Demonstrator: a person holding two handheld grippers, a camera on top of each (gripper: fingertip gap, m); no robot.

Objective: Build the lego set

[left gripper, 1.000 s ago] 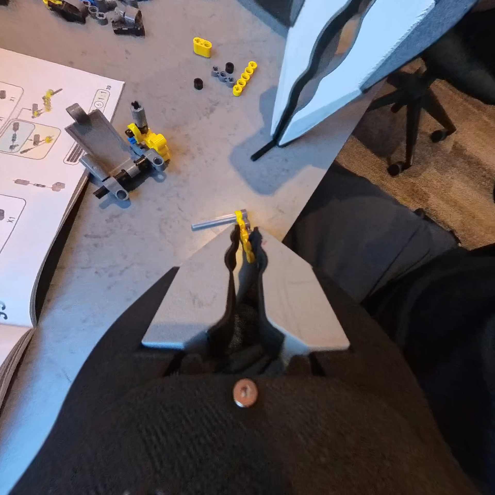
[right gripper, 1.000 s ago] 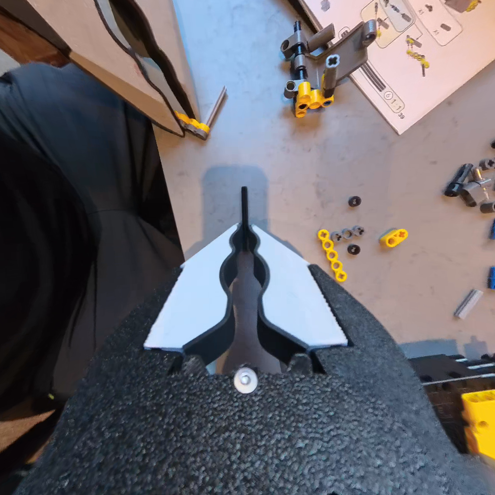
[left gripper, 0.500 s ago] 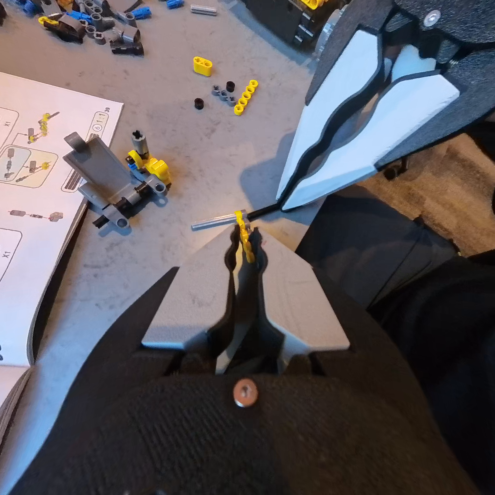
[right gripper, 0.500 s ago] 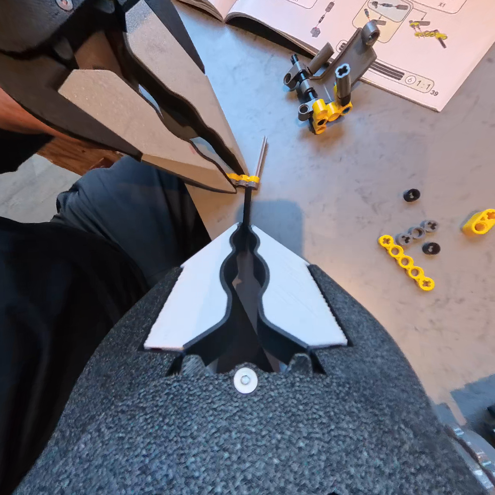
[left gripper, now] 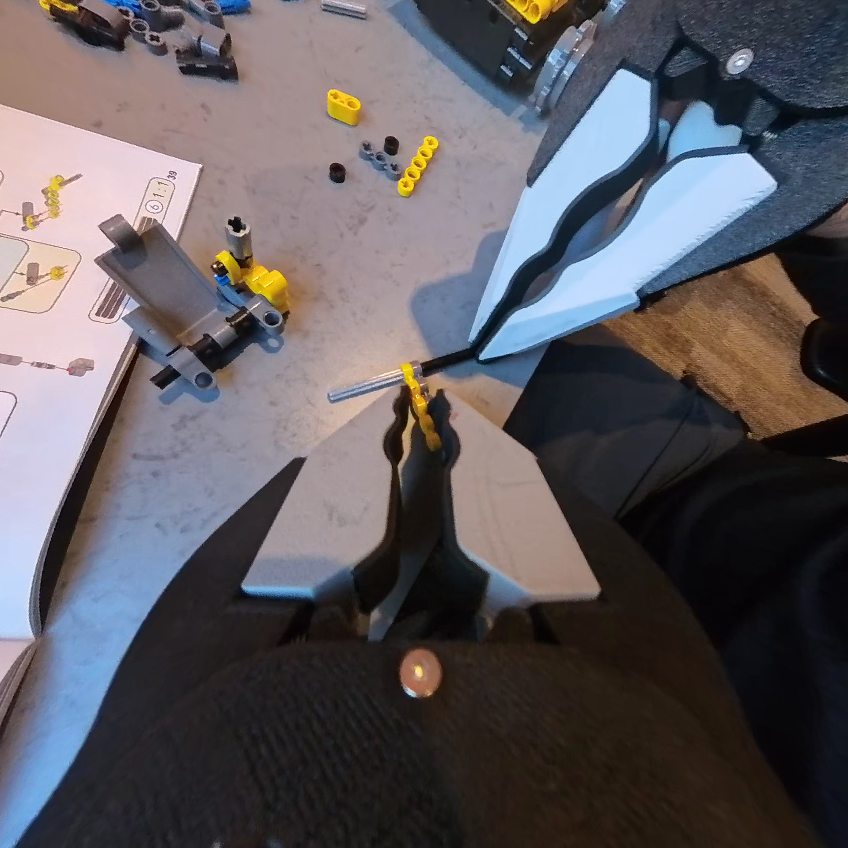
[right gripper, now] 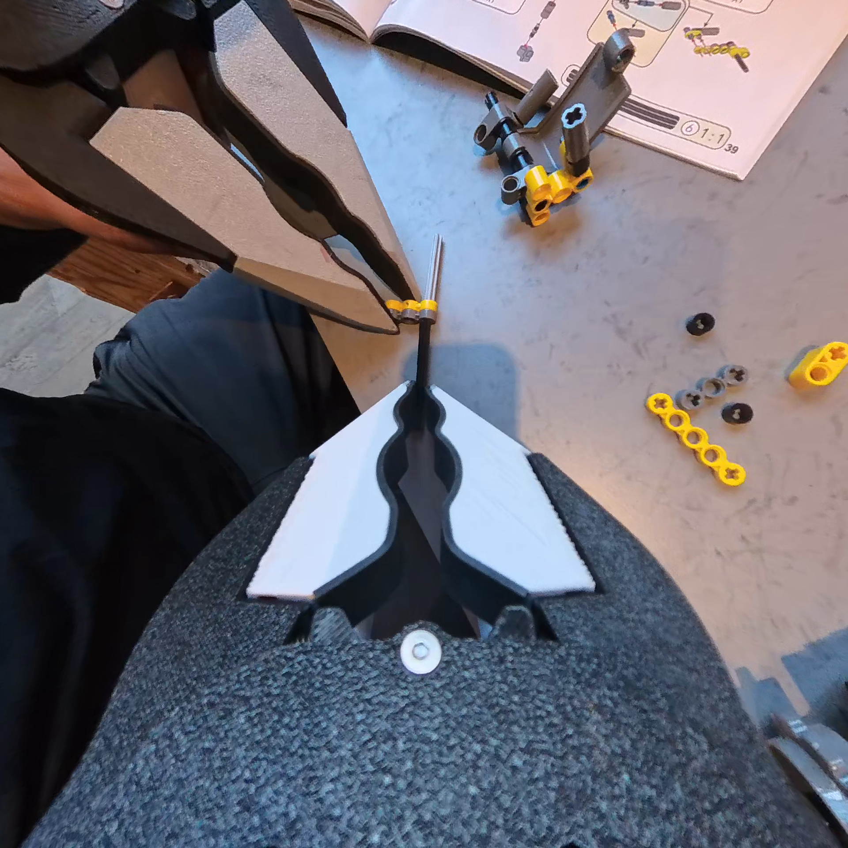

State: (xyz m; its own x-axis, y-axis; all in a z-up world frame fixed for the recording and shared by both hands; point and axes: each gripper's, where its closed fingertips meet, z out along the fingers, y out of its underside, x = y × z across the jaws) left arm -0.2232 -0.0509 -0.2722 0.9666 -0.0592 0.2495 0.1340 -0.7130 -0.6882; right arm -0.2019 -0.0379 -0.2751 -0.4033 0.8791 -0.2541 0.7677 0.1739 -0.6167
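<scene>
My left gripper is shut on a thin yellow beam with a small grey piece at its far end. A light grey axle sticks out leftward through that end. My right gripper is shut on a thin black axle. The black axle's tip meets the beam's end hole in line with the grey axle. The right gripper also shows in the left wrist view, and the left one in the right wrist view. Both hang over the table's near edge.
A grey and yellow sub-assembly lies beside an open instruction booklet. A loose yellow five-hole beam, small grey and black bushes and a short yellow beam lie farther off. More loose parts and a black model sit at the far edge. A person's lap is below. My left and right fingertips are right by each other. It is some 15 centimeters from my right tips to the black model.
My right gripper has come in toward the left one with the black axle, whose tip now meets the yellow beam's end. The left gripper has held its grip.
</scene>
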